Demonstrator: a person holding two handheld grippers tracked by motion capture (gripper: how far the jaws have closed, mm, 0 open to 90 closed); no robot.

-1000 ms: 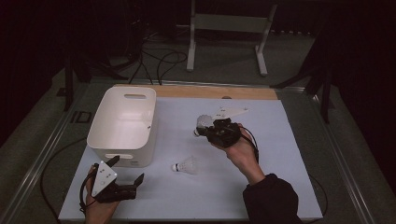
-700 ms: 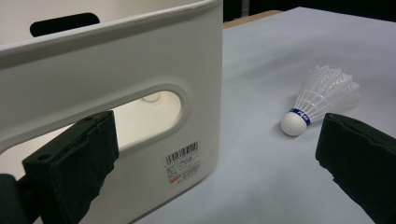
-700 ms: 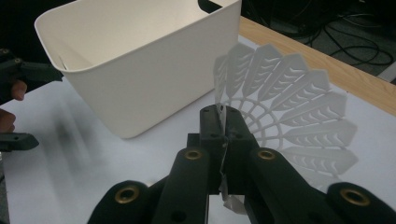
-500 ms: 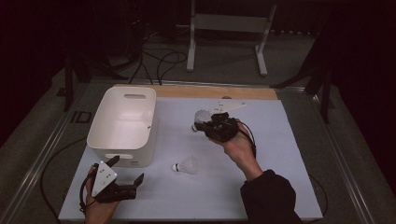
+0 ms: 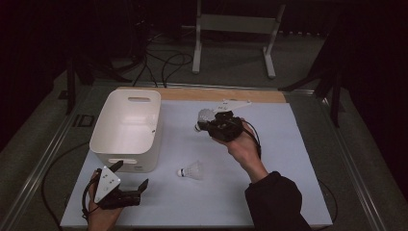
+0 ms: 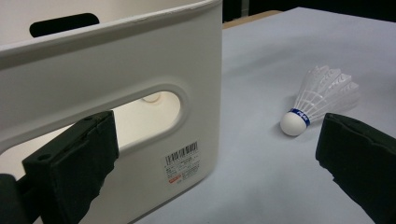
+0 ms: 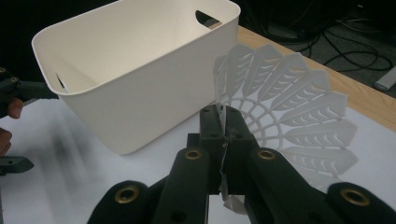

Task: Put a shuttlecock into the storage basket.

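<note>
Table (image 5: pixel 298 192): pale blue-white sheet over the centre of the high view, a wooden strip along its far edge.

Basket (image 5: pixel 127 127): white plastic tub with slot handles, centre left of the high view, upright on the sheet. In the left gripper view its near wall with a barcode label takes the left half; in the right gripper view it sits upper left.

Right gripper (image 5: pixel 204 126): centre of the high view, held in a hand coming from the lower right, pointing left toward the basket. Jaws clamped on the thin skirt edge of a shuttlecock.

Left gripper (image 5: pixel 131 178): lower left of the high view, just in front of the basket's near wall. Jaws spread wide, nothing between the pads.

Held shuttlecock (image 7: pixel 289 107): white plastic, skirt fanned out at centre right of the right gripper view, pinched at its rim.

Loose shuttlecock (image 5: pixel 191 170): lying on its side on the sheet, lower centre of the high view, right of the basket's near corner; white cork, blue band.
</note>
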